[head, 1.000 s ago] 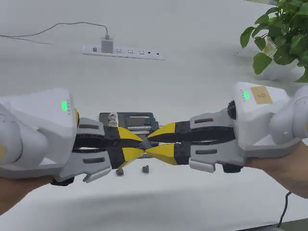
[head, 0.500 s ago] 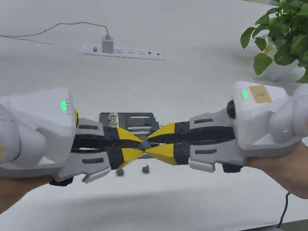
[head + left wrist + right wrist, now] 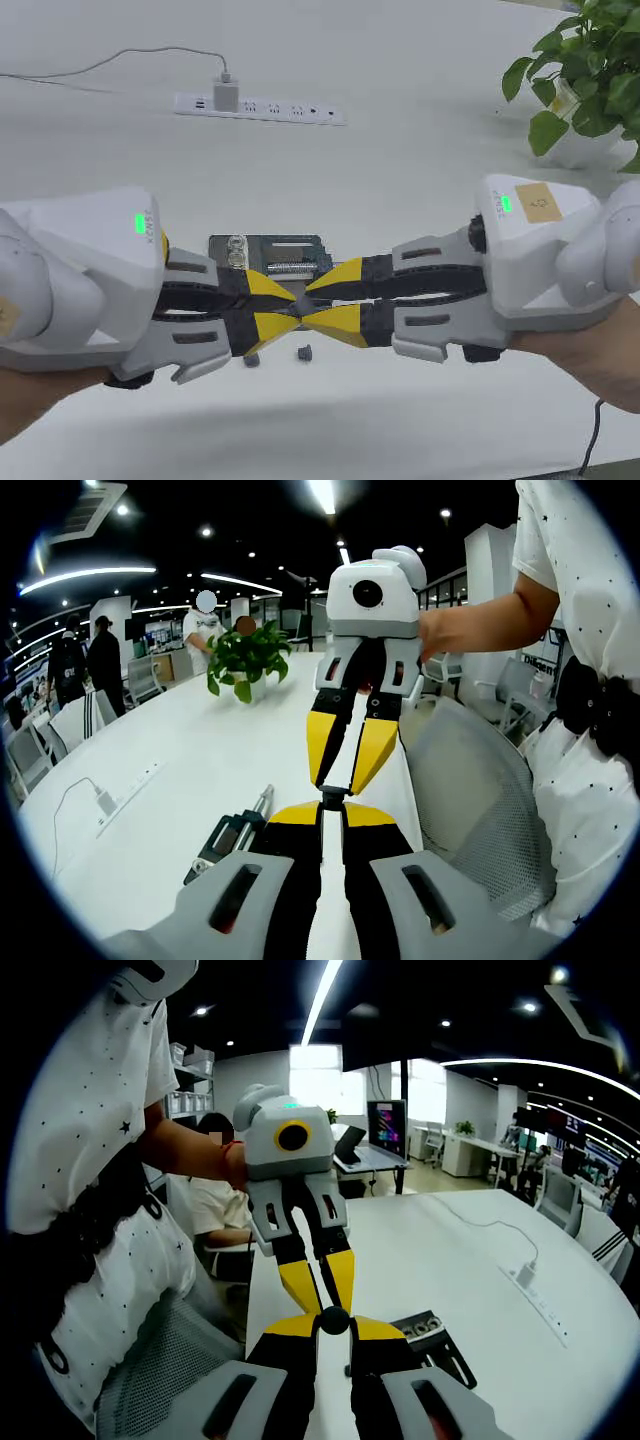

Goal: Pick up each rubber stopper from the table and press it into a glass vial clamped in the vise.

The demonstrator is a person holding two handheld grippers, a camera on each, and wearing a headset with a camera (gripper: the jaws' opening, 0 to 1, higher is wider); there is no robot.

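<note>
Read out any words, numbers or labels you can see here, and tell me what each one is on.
"2", or something like it: a handwritten mark, not clear enough to be sure of, on the tan sticker on the right tongs.
Small print beside the green light on the left tongs: too small to read.
Power strip: no marking that can be read.
</note>
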